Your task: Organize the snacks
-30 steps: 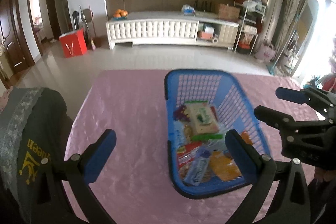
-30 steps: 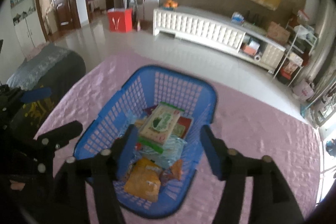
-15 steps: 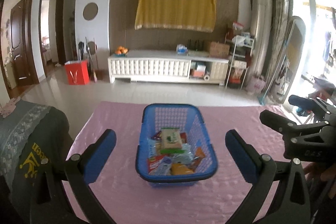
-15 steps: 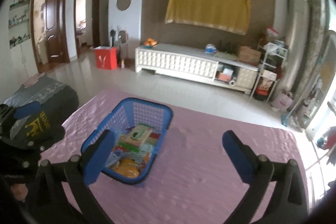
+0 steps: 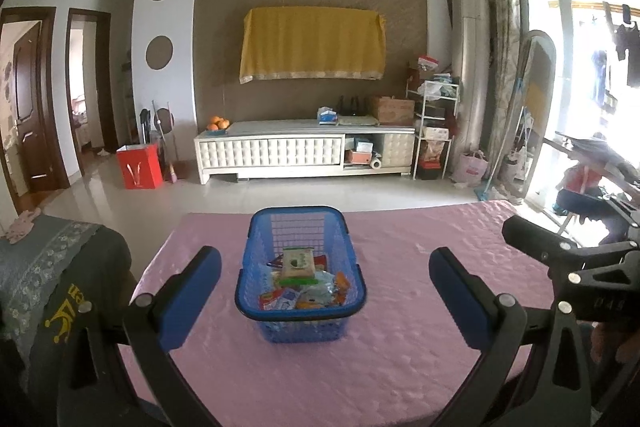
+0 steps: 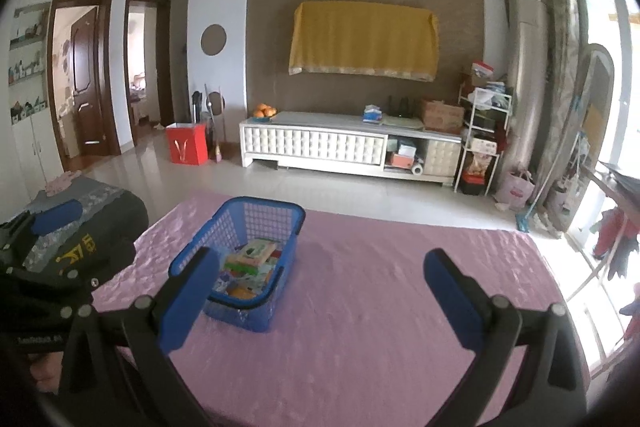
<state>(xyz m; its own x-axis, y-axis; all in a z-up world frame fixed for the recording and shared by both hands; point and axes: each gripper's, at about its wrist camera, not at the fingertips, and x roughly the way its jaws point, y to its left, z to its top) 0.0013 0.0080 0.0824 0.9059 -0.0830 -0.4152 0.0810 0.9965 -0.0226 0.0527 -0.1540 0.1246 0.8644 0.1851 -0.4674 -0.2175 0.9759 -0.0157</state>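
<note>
A blue plastic basket (image 5: 256, 287) stands on the pink tablecloth (image 5: 400, 307) and holds several snack packets, with a green and beige pack (image 5: 297, 261) on top. It also shows in the right wrist view (image 6: 256, 215), left of centre. My left gripper (image 5: 325, 291) is open and empty, pulled back near the table's front edge with the basket between its fingers in the picture. My right gripper (image 6: 316, 291) is open and empty, to the right of the basket. It shows at the right edge of the left wrist view (image 5: 560, 259).
A dark cloth-covered chair (image 5: 52, 287) stands at the table's left. Past the table's far edge are a tiled floor, a white cabinet (image 5: 304, 153) and a red box (image 5: 138, 167). A bright window is on the right.
Both grippers have pulled back and up from over the basket toward the table's front edge. The basket now looks smaller and farther off. The right gripper has opened wider.
</note>
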